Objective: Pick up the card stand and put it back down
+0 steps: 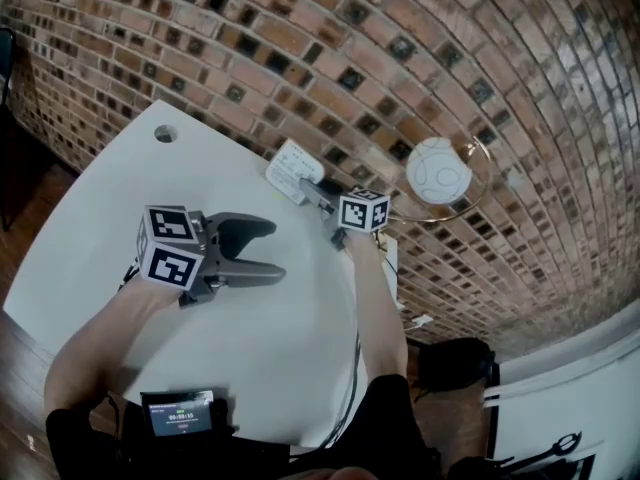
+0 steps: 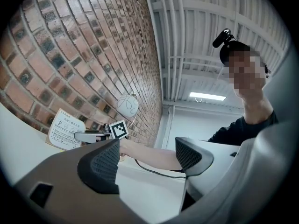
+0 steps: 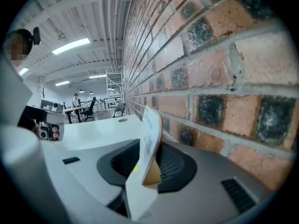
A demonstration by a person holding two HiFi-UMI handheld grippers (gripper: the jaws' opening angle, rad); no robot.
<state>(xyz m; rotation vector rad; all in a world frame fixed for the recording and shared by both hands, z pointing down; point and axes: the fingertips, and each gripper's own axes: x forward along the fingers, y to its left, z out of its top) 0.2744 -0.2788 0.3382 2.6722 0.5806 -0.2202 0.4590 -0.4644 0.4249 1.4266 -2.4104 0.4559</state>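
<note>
1. Between the jaws of the right tool [image 1: 308,188] stands the card stand [image 3: 150,139], edge-on to that tool's own view, its flat faces turned one toward each pad.
2. The right tool's jaws are part open. Dark pad surface shows on both sides of the card, so the pads appear to stand off it and not to press on it. I judge nothing is gripped.
3. The card's long axis runs roughly upright with a slight lean, and its plane lies along the line the tool points. That is the relation that matters: closing would meet the two broad faces squarely, and pulling straight back would slide the jaws off without knocking it.
4. Whether the card's foot rests on the tabletop [image 1: 120,218] cannot be told from the right gripper view, because the tool's body hides it. From the head view it seems to sit there.
5. Just beyond the card, on the right tool's right, runs the brick wall [image 1: 350,48]. It leaves little room to swing that way.
6. The left tool [image 1: 262,248] is well apart from the card, jaws wide and empty, and points across the tabletop toward the right tool. The right tool is plainly the nearer one, and the job falls to it.
</note>
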